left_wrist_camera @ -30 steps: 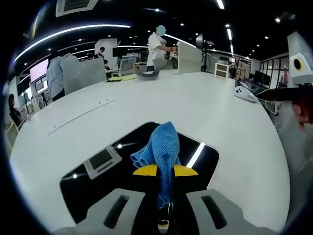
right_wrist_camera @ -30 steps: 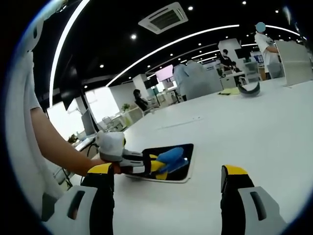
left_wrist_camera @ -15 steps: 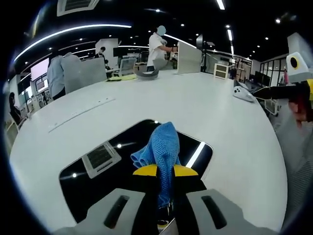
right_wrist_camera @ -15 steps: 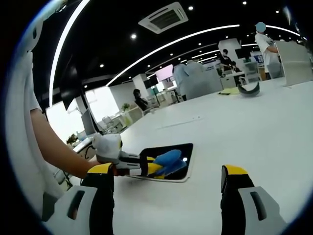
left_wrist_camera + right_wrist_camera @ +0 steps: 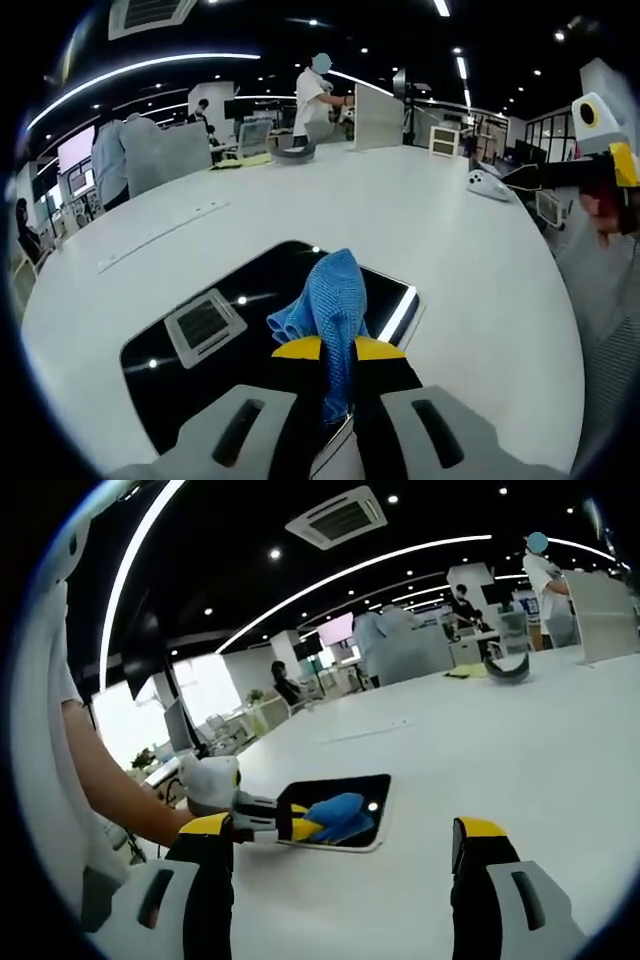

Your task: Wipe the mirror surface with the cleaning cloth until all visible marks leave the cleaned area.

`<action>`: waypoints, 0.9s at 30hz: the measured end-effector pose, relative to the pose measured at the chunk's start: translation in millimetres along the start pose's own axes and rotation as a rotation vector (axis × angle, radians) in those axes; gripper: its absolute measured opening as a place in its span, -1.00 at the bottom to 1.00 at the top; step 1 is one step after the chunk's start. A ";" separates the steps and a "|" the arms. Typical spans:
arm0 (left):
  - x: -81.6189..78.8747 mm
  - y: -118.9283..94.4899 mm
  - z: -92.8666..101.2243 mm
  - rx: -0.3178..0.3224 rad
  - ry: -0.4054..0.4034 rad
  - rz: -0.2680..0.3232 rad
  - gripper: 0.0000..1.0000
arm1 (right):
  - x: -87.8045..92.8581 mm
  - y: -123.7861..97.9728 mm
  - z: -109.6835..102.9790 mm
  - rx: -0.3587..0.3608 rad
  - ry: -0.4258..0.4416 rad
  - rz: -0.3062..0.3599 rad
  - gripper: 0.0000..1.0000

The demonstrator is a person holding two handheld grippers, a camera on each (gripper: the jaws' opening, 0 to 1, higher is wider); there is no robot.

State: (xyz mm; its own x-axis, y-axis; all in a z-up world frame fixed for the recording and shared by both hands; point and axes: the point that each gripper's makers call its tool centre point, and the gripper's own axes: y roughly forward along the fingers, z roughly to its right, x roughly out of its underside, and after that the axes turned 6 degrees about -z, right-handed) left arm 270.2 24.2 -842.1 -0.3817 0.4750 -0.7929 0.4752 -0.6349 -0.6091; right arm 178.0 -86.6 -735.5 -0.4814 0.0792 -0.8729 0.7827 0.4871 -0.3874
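Mirror (image 5: 215,335), glossy rectangle, under nubbly blue cloth (image 5: 330,310) pinched by left gripper (image 5: 337,352).

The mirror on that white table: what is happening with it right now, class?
A person is wiping a dark rectangular mirror that lies flat on a white table. The left gripper is shut on a bunched blue cleaning cloth, which sits over the mirror's right part. The right gripper hangs open above the table beside the mirror, holding nothing. The glass reflects ceiling lights; whether any marks remain cannot be told.
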 end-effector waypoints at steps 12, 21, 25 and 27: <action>5.9 -7.5 8.7 0.010 0.006 0.007 -0.87 | 0.0 -0.7 -1.6 -0.001 0.018 0.002 0.80; 9.1 -11.9 12.6 0.020 0.014 0.006 -0.87 | -0.7 -0.4 -2.3 -0.003 0.020 0.004 0.80; 10.4 -12.7 13.6 0.027 0.025 0.003 -0.87 | -0.1 0.2 -3.3 -0.006 0.023 0.003 0.80; 10.7 -13.2 13.9 0.029 0.024 0.002 -0.87 | 0.2 0.2 -3.7 -0.006 0.021 0.002 0.80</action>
State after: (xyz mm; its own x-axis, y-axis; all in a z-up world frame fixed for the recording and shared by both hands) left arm 248.8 29.2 -842.3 -0.3612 0.4884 -0.7943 0.4525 -0.6530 -0.6073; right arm 176.6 -83.2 -734.7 -0.4882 0.0979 -0.8672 0.7809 0.4925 -0.3841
